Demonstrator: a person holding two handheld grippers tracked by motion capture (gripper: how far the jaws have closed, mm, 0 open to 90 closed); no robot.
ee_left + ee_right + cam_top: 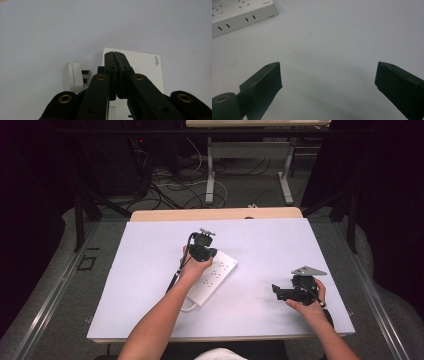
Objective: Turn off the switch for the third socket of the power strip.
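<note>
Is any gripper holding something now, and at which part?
Nothing is held. The left gripper is shut over the power strip; the right gripper is open.

The counter (280,245) carries a pale lavender-white top surface with a light wood strip (215,214) exposed along its far edge. Beyond the far edge, a second table (250,155) stands on white metal legs with flat feet. Black and white cables (170,187) lie loose on the grey floor (240,190) around those legs. Dark curtains (30,195) close off the left and right sides.
</note>
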